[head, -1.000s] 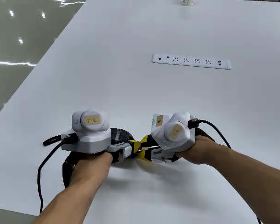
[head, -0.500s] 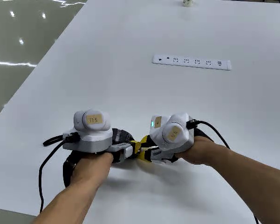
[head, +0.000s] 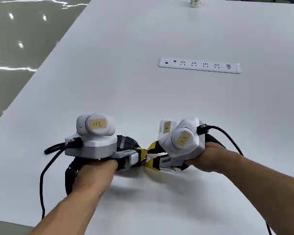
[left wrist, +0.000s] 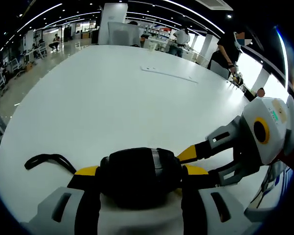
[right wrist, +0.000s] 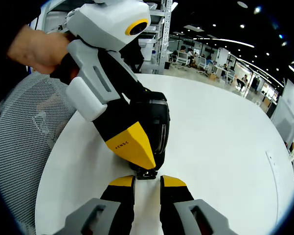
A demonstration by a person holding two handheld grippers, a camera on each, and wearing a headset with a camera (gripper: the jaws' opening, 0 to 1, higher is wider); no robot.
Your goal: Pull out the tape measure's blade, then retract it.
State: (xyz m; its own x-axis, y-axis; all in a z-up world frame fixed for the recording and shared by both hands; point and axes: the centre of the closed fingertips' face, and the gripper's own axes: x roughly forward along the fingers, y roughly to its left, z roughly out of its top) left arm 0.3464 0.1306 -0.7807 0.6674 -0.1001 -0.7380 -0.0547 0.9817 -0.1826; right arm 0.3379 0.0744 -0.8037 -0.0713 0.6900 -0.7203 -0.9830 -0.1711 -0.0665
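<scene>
The black and yellow tape measure (head: pixel 128 144) lies low over the white table (head: pixel 137 83). My left gripper (head: pixel 132 155) is shut on its case (left wrist: pixel 139 174), one yellow-tipped finger on each side. In the right gripper view the case (right wrist: pixel 151 122) stands just beyond my right gripper (right wrist: pixel 147 182). Those jaws are nearly together, with the blade's metal hook (right wrist: pixel 147 174) at their tips. The right gripper (left wrist: pixel 193 161) comes in from the right and meets the case's side. A short pale strip (head: pixel 155 155) bridges the two grippers.
A white power strip (head: pixel 199 64) lies further back on the table. A small cup (head: pixel 196 2) stands at the far edge. The tape's black wrist loop (left wrist: pixel 46 159) trails left. Black cables (head: pixel 44 176) run off both grippers. A mesh chair (right wrist: pixel 24 147) stands beside the table.
The right gripper has rolled slightly. A pale strip now shows between it and the case where only yellow showed before. The left gripper holds its place.
</scene>
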